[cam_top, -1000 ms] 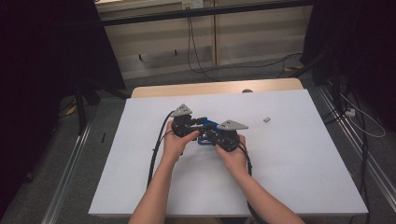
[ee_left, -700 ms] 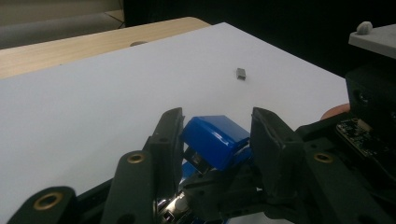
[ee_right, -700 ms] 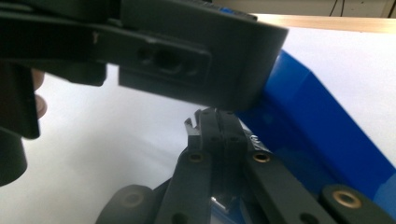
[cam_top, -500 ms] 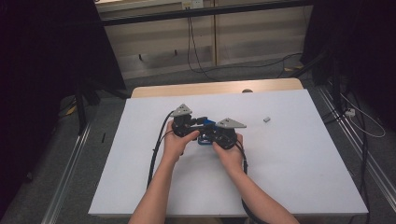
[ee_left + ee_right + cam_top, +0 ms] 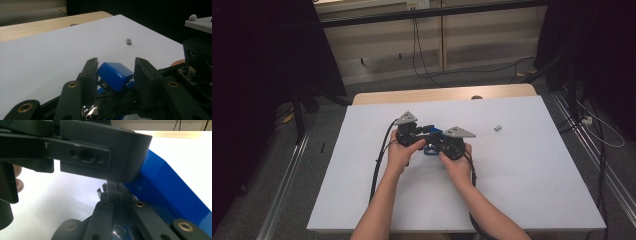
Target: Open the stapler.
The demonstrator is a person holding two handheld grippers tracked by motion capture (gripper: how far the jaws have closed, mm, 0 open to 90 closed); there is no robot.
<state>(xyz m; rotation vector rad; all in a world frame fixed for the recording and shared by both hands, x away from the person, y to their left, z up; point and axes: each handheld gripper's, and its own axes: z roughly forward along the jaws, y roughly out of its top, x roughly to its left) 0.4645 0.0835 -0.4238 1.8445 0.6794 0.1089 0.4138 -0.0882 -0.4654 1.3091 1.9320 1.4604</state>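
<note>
A: Item one, blue stapler [image 5: 115,75]. Location?

B: Middle of the white table [image 5: 532,185], lifted between both grippers. In the left gripper view its blue top sits between the two black jaws of the left gripper [image 5: 116,68], tilted, with a metal part showing underneath.

A: Jaw state, left?

B: Partly closed, pinching the blue body from both sides; the pads touch it.

A: Item two, right gripper [image 5: 437,145]?

B: Pressed together as far as it goes. In the right gripper view its jaws meet on a thin metal piece under the stapler's blue shell; what that piece is, I cannot tell. I judge it a grip on the stapler's lower part.

A: Item three?

B: Small grey block [image 5: 497,128], loose on the table, well apart to the right. Untouched.

A: Step in hand?

B: By my reading, a two-handed hold: left steadies the top, right works the base or magazine. Both hands sit close, nearly touching.

A: Next move calls for?

B: Likely a small, steady pull or hinge motion from the right while the left keeps firm. Risk: the tilted top slipping from the pads.
</note>
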